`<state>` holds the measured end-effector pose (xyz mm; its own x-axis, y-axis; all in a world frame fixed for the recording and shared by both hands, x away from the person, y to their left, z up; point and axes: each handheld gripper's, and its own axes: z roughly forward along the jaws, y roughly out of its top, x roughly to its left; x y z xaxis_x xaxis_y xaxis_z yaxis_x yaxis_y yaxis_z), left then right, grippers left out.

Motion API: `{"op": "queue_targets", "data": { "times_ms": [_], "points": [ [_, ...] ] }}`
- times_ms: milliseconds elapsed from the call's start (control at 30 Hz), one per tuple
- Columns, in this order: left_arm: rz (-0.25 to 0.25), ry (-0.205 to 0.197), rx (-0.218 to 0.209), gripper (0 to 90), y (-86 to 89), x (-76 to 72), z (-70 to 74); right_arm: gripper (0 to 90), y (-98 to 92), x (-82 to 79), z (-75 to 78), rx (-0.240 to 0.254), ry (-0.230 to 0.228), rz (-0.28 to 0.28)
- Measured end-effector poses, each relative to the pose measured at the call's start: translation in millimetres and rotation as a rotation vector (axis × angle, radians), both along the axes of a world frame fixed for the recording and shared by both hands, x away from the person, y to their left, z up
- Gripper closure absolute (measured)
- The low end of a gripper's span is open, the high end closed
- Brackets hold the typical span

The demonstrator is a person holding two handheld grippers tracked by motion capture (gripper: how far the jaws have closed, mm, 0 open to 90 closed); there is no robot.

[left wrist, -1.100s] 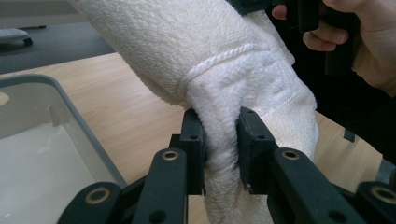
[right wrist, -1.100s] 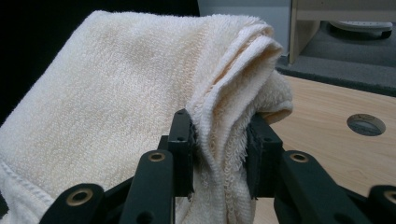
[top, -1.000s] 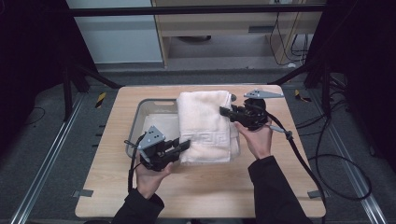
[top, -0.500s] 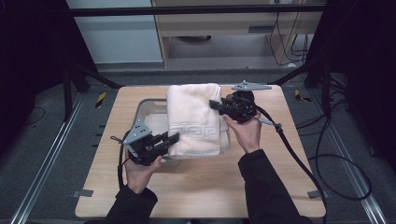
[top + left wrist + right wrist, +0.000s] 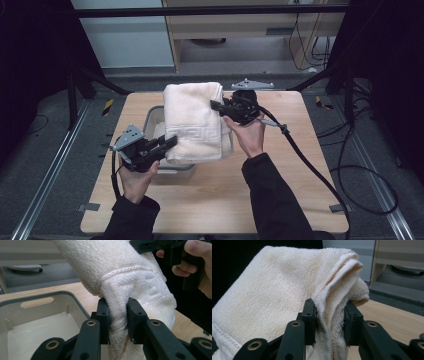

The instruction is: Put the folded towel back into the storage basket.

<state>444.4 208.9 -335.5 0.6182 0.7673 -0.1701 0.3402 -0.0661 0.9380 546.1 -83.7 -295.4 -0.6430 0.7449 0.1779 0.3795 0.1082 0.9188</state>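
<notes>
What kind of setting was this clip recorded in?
Most likely a lab or workshop recording station, not a home. A small wooden table stands on a grey floor inside dark framing, cables trail beside it, and plain cabinets stand behind. On it are just a folded towel and a grey bin.

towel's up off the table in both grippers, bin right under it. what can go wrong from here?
1. The left gripper pinches only a small bunch of the towel near its hem; the fabric could slip out.
2. The right gripper clamps several loose folded layers; one may slide free.
3. The sagging lower end could snag the bin rim.
</notes>
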Motion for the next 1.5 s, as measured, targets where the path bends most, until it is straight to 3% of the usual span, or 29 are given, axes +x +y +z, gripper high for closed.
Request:
{"op": "queue_targets", "data": {
  "times_ms": [900, 1500],
  "points": [
    [0.117, 0.012, 0.011, 73.5, 41.7, 9.4, -4.7, 67.6, 55.7, 16.0, 2.7, -0.022, -0.013, 0.006],
    [0.19, 0.052, 0.056, 73.5, 67.9, 18.8, -17.3, 67.7, 90.6, 30.5, -14.0, -0.026, 0.03, 0.018]
  ]
}}
